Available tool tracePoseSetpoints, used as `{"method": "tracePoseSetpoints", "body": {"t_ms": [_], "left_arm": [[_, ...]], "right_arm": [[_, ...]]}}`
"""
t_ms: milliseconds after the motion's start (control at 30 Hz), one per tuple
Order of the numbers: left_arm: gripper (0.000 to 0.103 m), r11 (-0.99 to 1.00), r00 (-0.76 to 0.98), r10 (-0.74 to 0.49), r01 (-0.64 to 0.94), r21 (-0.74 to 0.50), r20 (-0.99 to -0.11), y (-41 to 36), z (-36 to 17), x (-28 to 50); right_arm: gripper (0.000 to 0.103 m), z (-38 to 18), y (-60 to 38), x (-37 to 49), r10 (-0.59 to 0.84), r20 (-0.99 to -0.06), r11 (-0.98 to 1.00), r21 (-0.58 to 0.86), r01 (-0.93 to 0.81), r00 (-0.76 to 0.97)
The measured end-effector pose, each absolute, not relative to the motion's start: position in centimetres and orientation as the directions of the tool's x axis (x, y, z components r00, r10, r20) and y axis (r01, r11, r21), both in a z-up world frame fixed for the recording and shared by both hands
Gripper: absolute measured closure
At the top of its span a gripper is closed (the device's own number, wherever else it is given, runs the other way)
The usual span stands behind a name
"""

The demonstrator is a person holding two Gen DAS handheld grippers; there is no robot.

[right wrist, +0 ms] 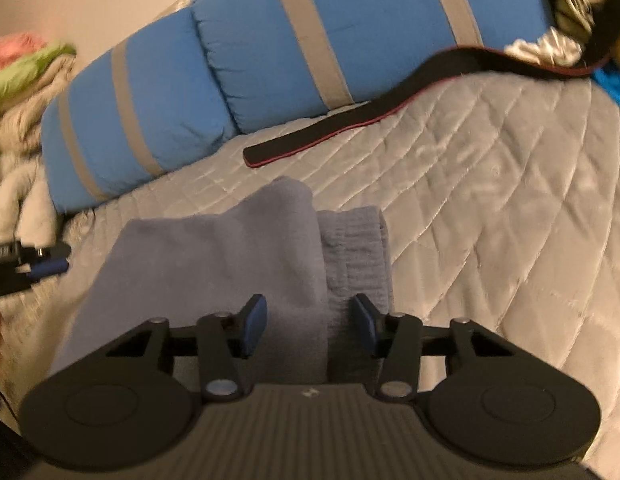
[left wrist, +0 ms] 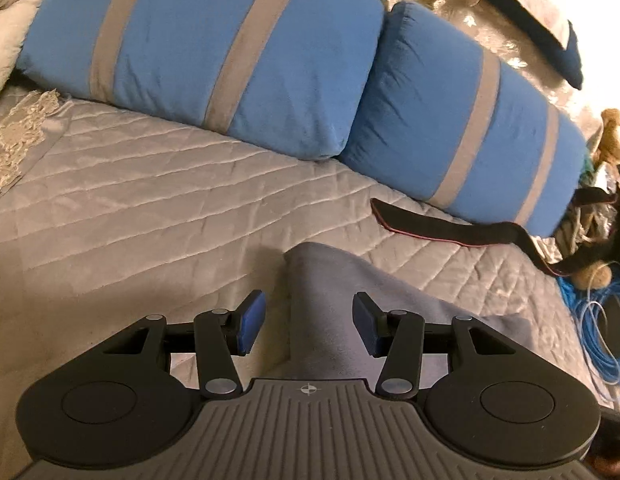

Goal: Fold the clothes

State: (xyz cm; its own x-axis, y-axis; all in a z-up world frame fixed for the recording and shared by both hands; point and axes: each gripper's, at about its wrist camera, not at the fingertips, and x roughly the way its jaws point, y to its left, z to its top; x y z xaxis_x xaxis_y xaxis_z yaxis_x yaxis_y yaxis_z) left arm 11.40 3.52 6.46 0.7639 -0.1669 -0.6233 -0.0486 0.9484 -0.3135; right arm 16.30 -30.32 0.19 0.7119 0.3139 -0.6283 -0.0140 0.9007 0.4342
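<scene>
- Left claw [left wrist: 308,330]: jaws apart, nothing pinched; grey garment [left wrist: 330,300] lies on bed quilt [left wrist: 130,200] w/ its corner between them.
- Garment: soft, light, floppy; prob best taken at corner/hem.
- Right claw [right wrist: 310,326]: jaws apart astride garment's ribbed hem [right wrist: 356,248], pads not pressing.

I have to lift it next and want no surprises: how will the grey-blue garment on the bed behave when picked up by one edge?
The grey-blue garment will probably droop: it already lies in soft, rounded folds. It looks light, thin fabric. Its ribbed cuff seems thicker, so it may give firmer hold. On the shiny quilted bedspread it may slide if pushed.
</scene>
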Motion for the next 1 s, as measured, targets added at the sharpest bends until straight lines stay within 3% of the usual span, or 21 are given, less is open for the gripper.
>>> {"method": "tracePoseSetpoints", "body": {"t_ms": [33,100,467,533,600,667,833,933,1000], "left_arm": [[0.057,0.948,0.766,-0.176,-0.037,-0.315,-0.618,3.5,6.5,11.3],[0.057,0.948,0.760,-0.186,-0.028,-0.317,-0.623,3.6,6.5,11.3],[0.057,0.938,0.745,-0.205,-0.036,-0.345,-0.635,4.1,6.0,11.3],[0.057,0.936,0.749,-0.197,-0.047,-0.348,-0.633,4.2,6.0,11.2],[0.057,0.934,0.755,-0.197,-0.049,-0.353,-0.626,4.3,6.0,11.1],[0.057,0.933,0.755,-0.199,-0.048,-0.356,-0.625,4.3,6.0,11.2],[0.057,0.938,0.733,-0.209,-0.036,-0.344,-0.647,3.7,5.6,11.5],[0.057,0.939,0.719,-0.217,-0.031,-0.343,-0.660,3.7,5.2,11.5],[0.057,0.938,0.712,-0.217,-0.037,-0.345,-0.668,3.9,5.0,11.5]], "right_arm": [[0.085,0.1,-30.4,16.3,0.331,-0.626,0.889,0.457,-0.012,0.706],[0.092,0.2,-30.5,16.0,0.345,-0.613,0.877,0.480,-0.011,0.710],[0.094,1.1,-31.7,14.5,0.311,-0.586,0.876,0.481,0.013,0.748],[0.088,1.2,-31.6,14.5,0.296,-0.578,0.883,0.468,0.012,0.760],[0.051,1.8,-31.4,14.4,0.236,-0.560,0.909,0.416,0.023,0.794],[0.035,2.6,-30.7,14.6,0.197,-0.513,0.936,0.352,-0.005,0.836],[0.035,3.0,-29.1,17.5,0.215,-0.507,0.958,0.277,-0.078,0.834],[0.040,2.4,-29.2,19.5,0.196,-0.535,0.964,0.258,-0.062,0.822],[0.087,1.8,-29.7,20.3,0.186,-0.552,0.957,0.288,-0.024,0.813]]}}
